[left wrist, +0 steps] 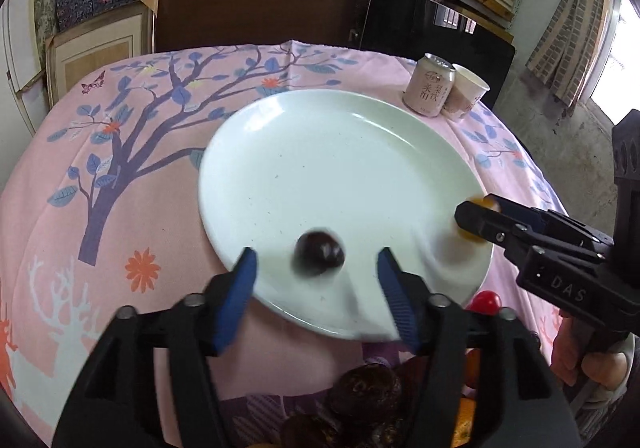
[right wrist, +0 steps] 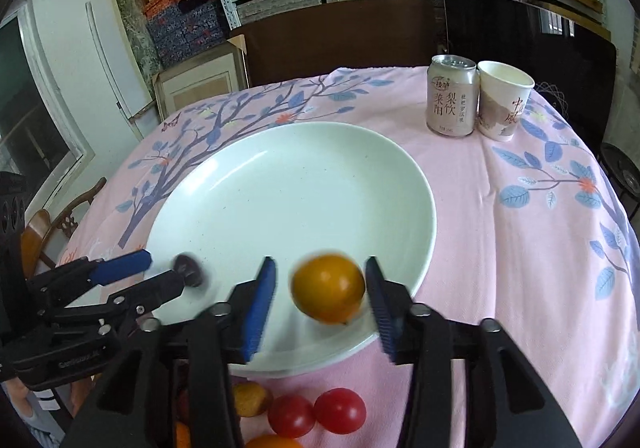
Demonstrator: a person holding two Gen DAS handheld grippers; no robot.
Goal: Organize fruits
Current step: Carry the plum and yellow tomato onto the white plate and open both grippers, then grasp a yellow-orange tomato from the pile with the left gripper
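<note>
Fruits here are small, round and light: a smooth orange fruit (right wrist: 328,288) sits between the blue pads of your right hand-held gripper (right wrist: 320,298), low over the near edge of the wide white plate (right wrist: 288,184), and a dark purple-brown round fruit (left wrist: 319,254) sits between the pads of your left hand-held gripper (left wrist: 316,284) over the same plate. Both sets of jaws stand part-open with a visible gap on each side of the fruit, so neither pad presses. Both fruits look blurred, and you cannot tell whether they rest on the plate or are just above it.

Expect thin, slick skins that roll freely on glazed ceramic. Take each across its widest middle with gentle pressure; the softer ones would likely bruise or split.

Counting: one plate holding these two fruits. On the pink tree-print tablecloth (right wrist: 520,216) over the tabletop, just in front of the plate, you have two red cherry tomatoes (right wrist: 316,412), one small yellow-brown fruit (right wrist: 250,398), more orange pieces partly hidden, and several dark wrinkled fruits (left wrist: 364,388), number unclear. Far back stand one pale drink can (right wrist: 451,100) and one paper cup (right wrist: 502,100), touching.
</note>
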